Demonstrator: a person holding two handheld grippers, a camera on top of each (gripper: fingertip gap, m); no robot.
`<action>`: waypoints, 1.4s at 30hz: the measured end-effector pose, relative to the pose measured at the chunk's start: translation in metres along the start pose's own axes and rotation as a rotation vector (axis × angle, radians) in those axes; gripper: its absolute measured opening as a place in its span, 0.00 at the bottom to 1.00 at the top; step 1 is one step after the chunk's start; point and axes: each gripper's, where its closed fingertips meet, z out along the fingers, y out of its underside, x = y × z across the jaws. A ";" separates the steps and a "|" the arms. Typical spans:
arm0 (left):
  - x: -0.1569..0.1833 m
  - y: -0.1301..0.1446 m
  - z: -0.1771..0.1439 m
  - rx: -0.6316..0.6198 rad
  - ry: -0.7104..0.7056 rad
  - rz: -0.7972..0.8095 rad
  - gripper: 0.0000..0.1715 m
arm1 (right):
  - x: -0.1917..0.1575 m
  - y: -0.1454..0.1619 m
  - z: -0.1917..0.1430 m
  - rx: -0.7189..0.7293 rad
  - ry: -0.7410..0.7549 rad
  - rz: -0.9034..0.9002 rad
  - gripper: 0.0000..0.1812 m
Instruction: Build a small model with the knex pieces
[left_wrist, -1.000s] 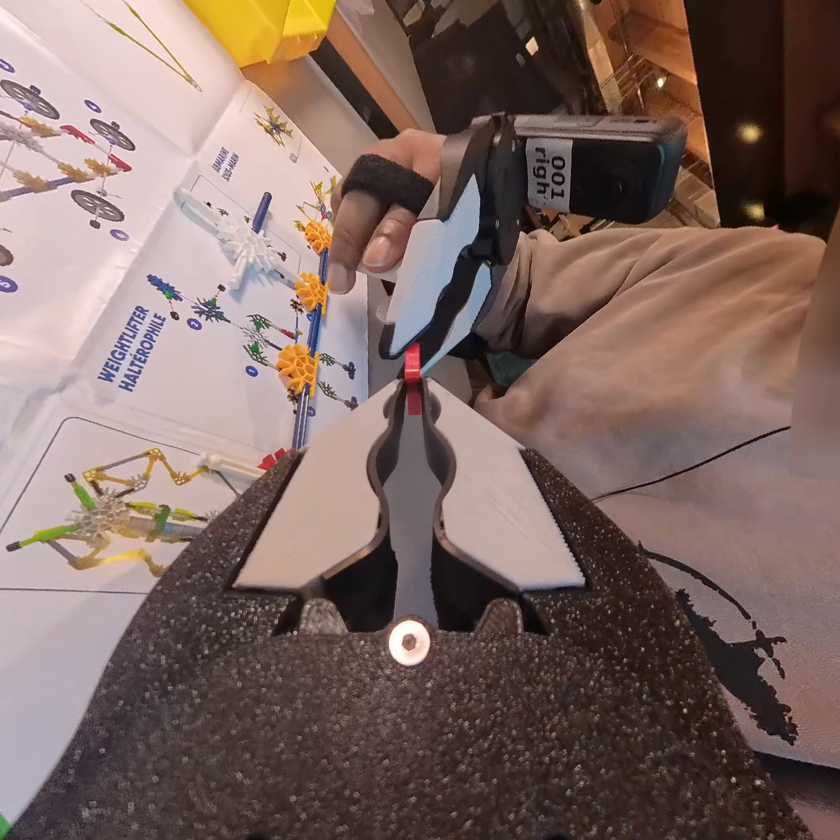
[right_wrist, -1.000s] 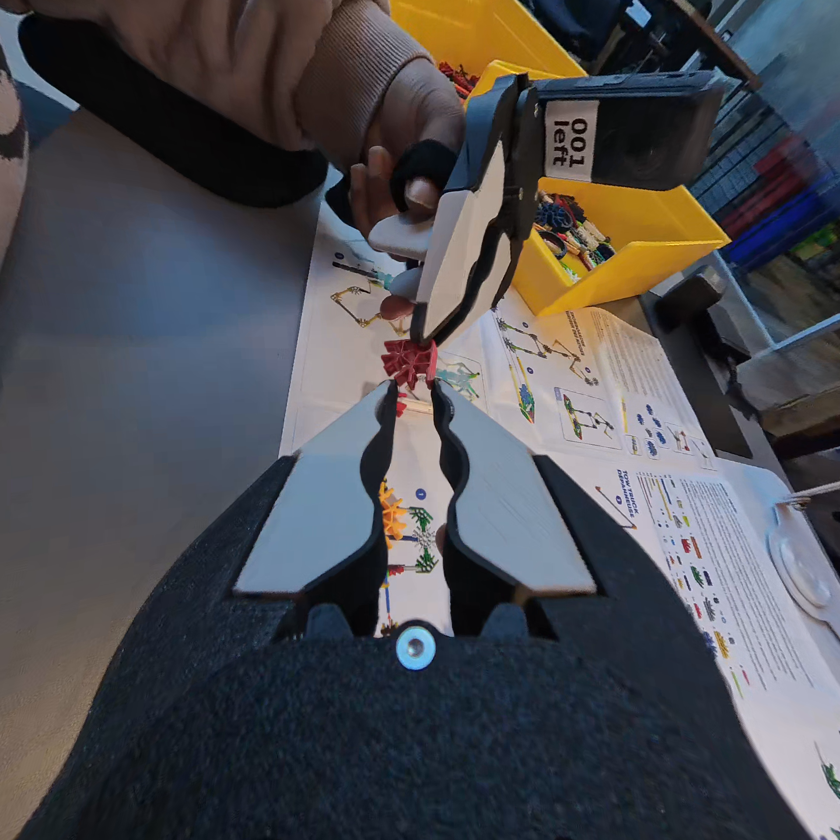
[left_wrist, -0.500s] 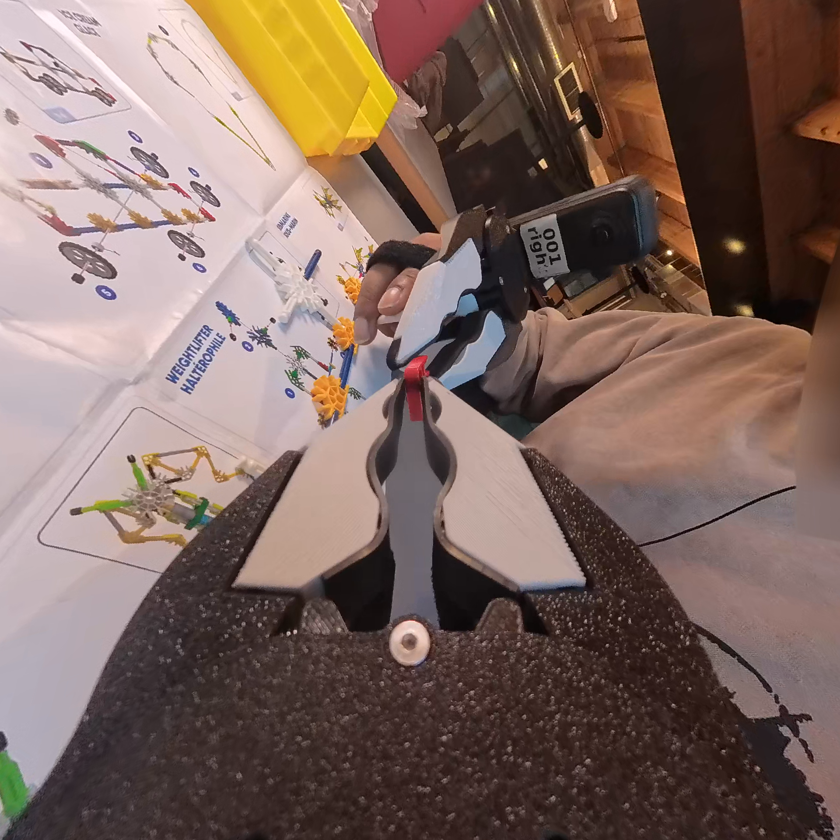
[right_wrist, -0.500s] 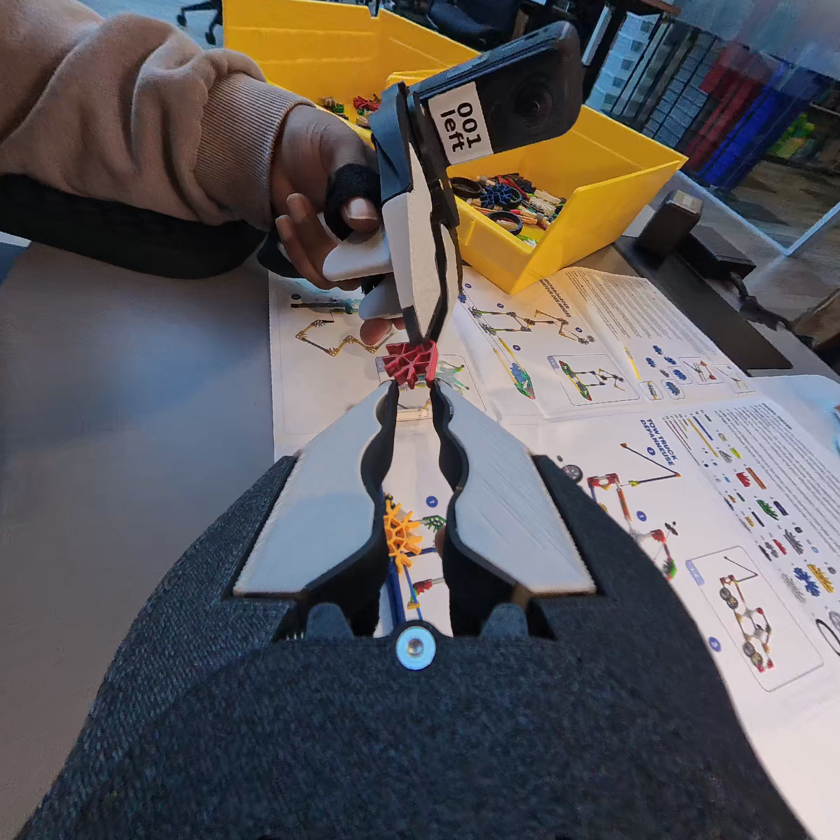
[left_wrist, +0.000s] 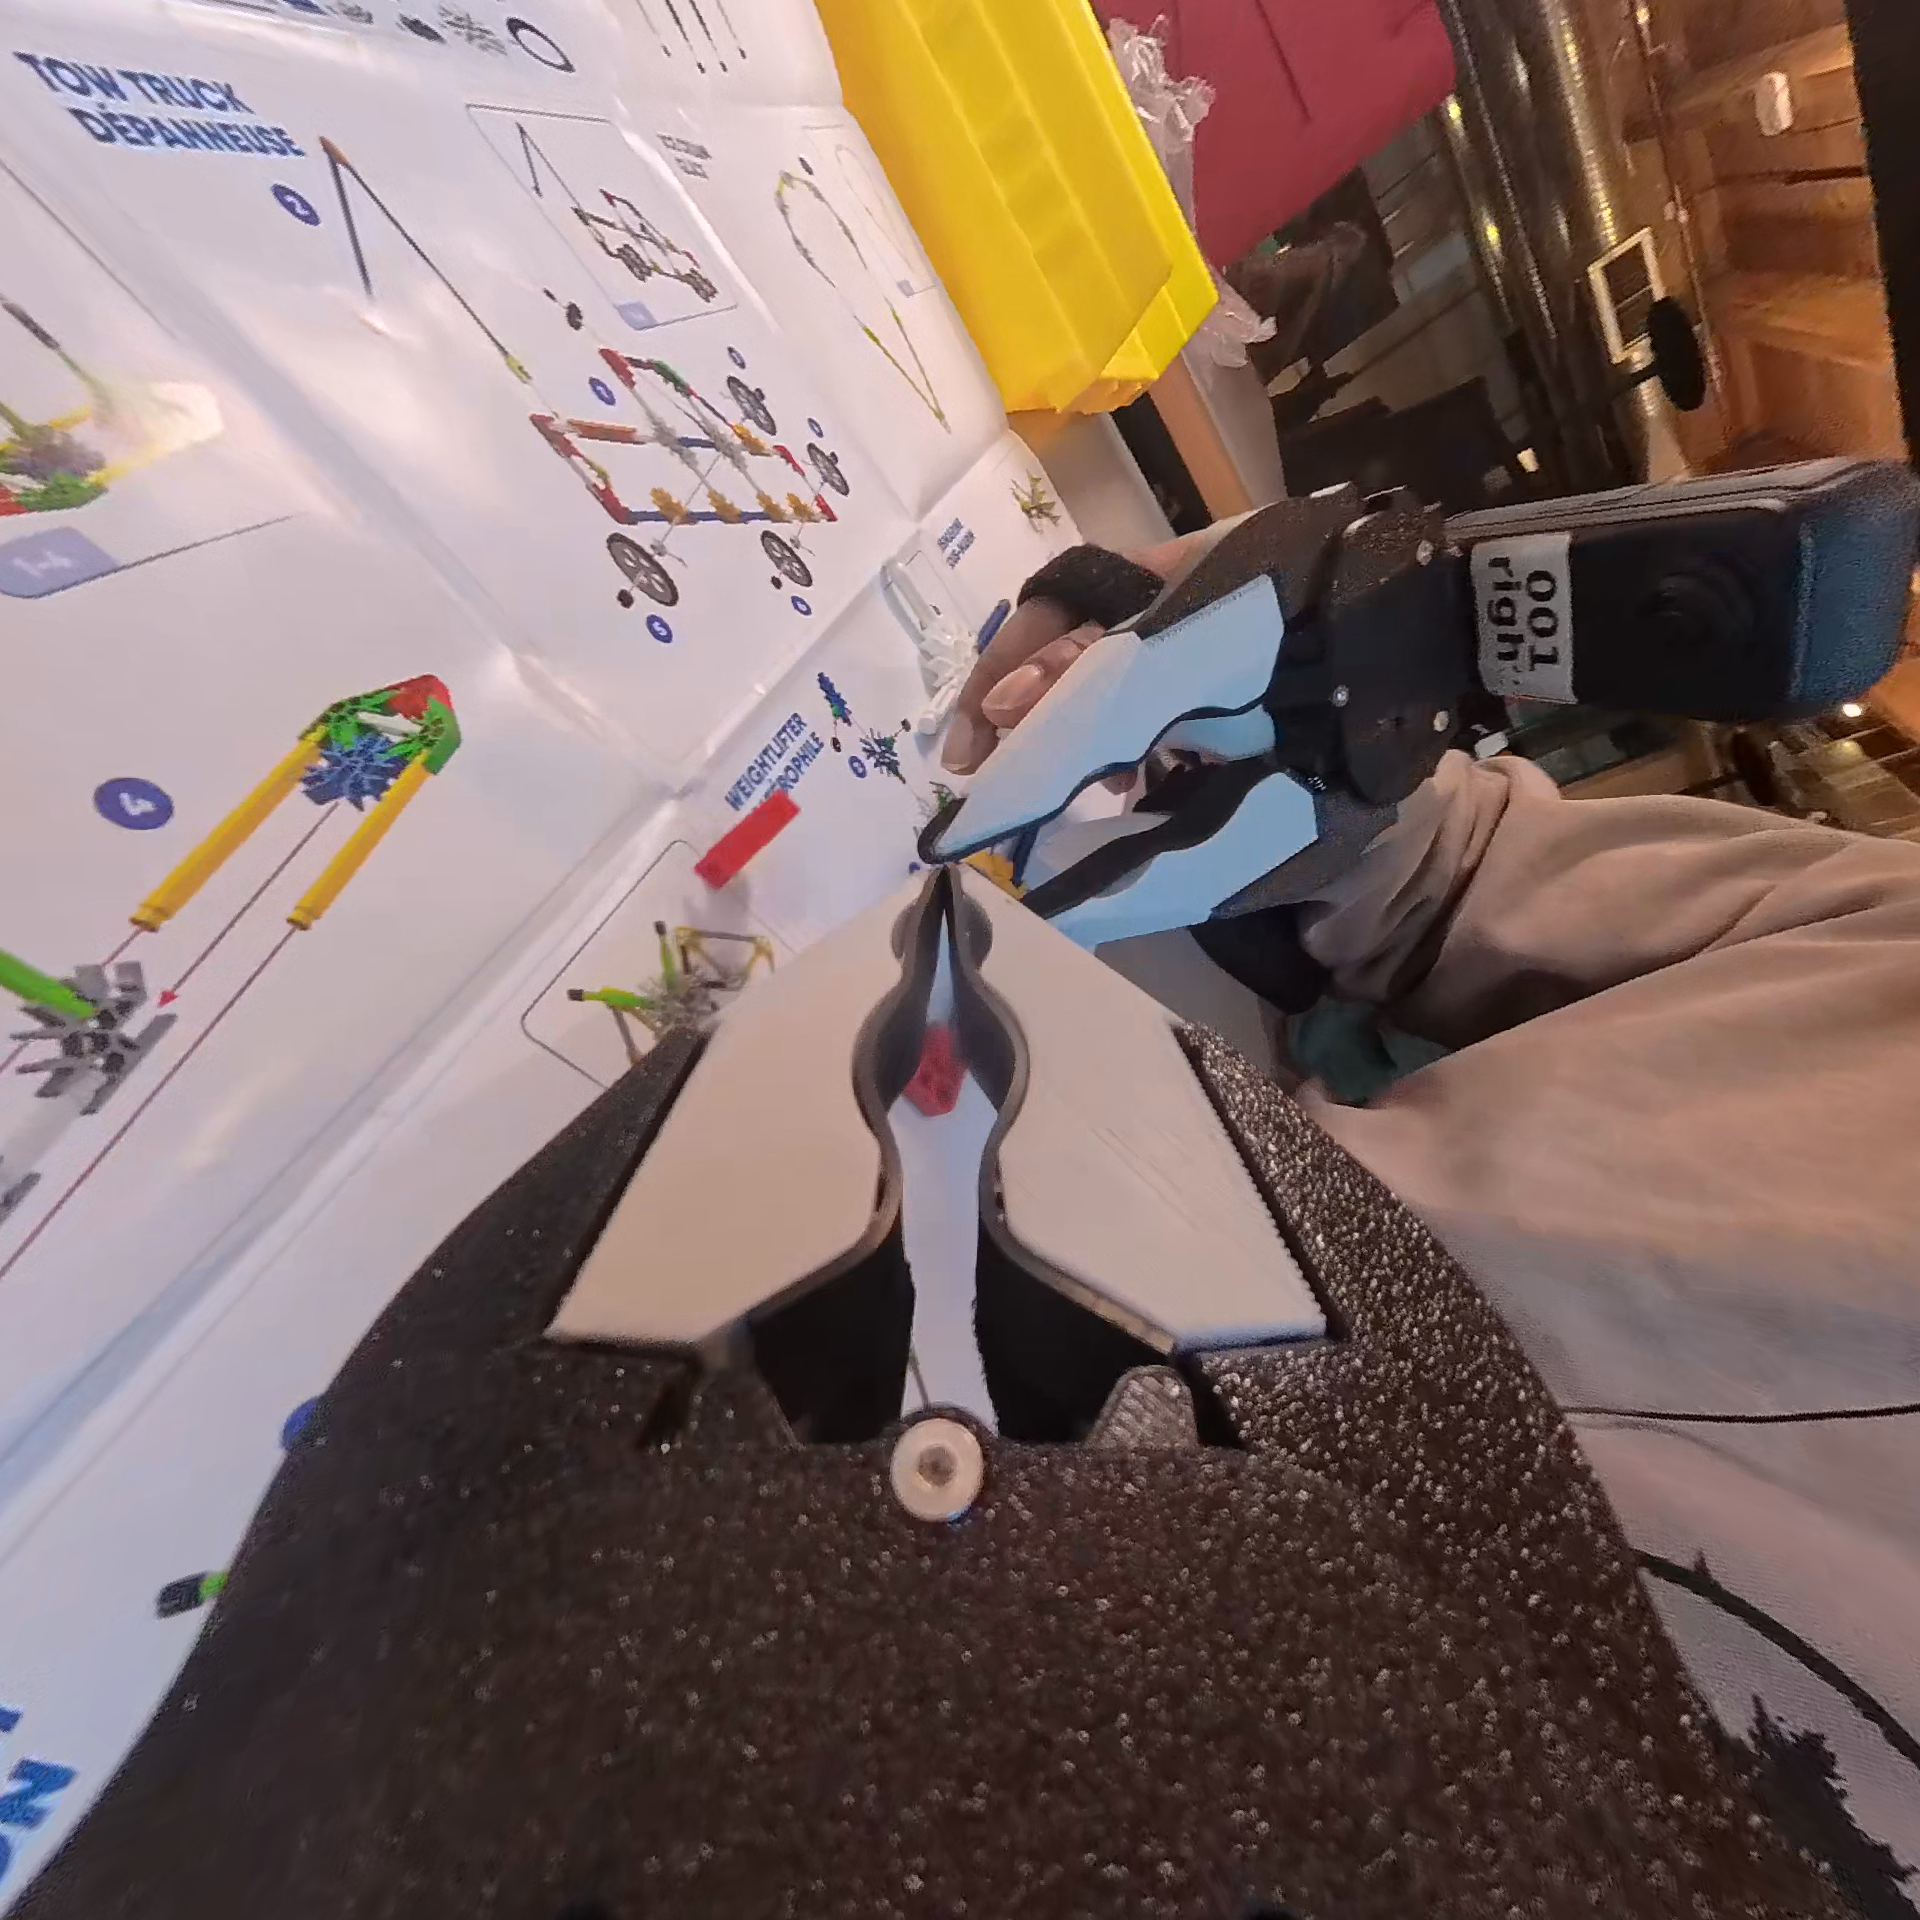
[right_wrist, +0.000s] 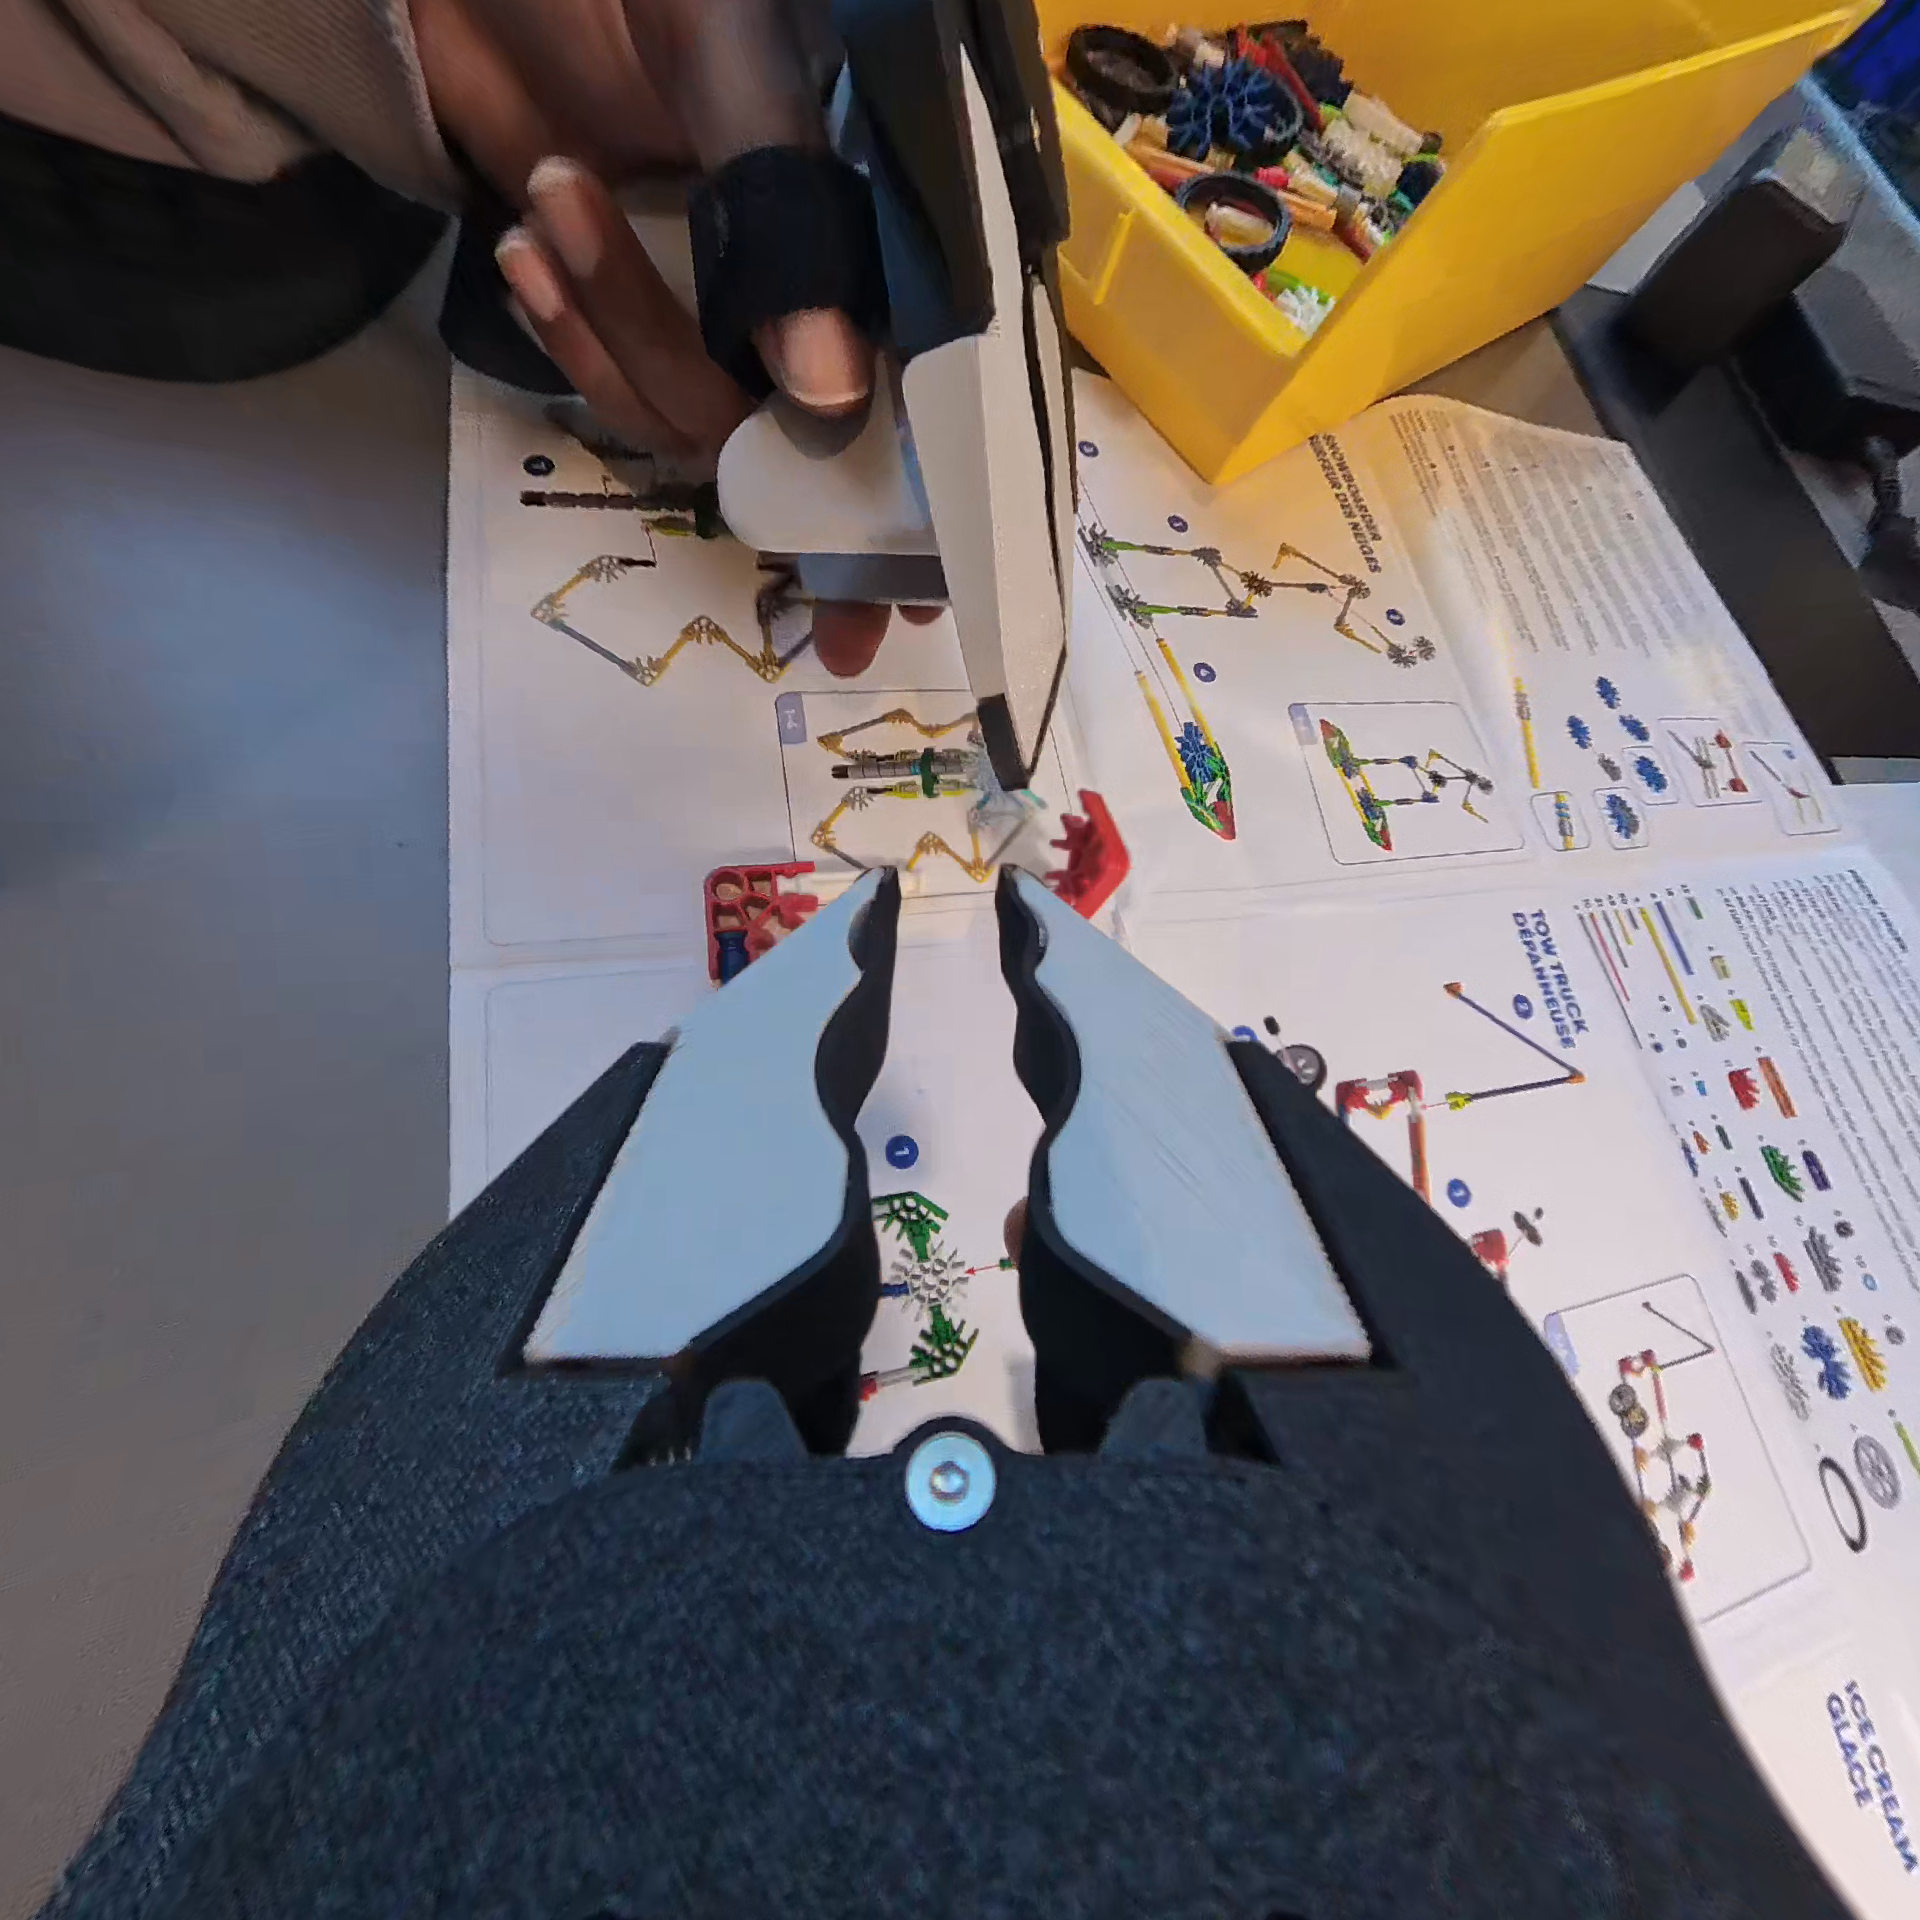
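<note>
Grey table (right_wrist: 208, 935), instruction sheet (right_wrist: 1299, 987), yellow bin (right_wrist: 1455, 260); left gripper (left_wrist: 943, 883) jaws seemingly pressed together, right gripper (right_wrist: 945, 888) jaws spread.

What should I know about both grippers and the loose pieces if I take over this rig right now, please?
Left gripper: shut, nothing between its tips, pointing down close to the instruction sheet.
Right gripper: open, empty, low over the sheet.
A red connector lies on the sheet just right of the right gripper's tips. A second red piece with a white rod lies to their left, partly hidden by one finger.
The yellow bin of parts stands beyond the sheet.
</note>
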 end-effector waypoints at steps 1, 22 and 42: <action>-0.007 0.001 -0.001 -0.011 -0.052 0.029 0.00 | 0.001 0.003 0.002 -0.026 -0.003 -0.009 0.10; -0.046 0.006 -0.014 -0.196 -0.458 0.668 0.08 | 0.026 0.018 0.032 -0.284 -0.362 -0.199 0.12; -0.024 0.033 0.005 -0.285 -0.286 0.641 0.04 | 0.010 0.021 0.026 -0.269 -0.555 -0.538 0.12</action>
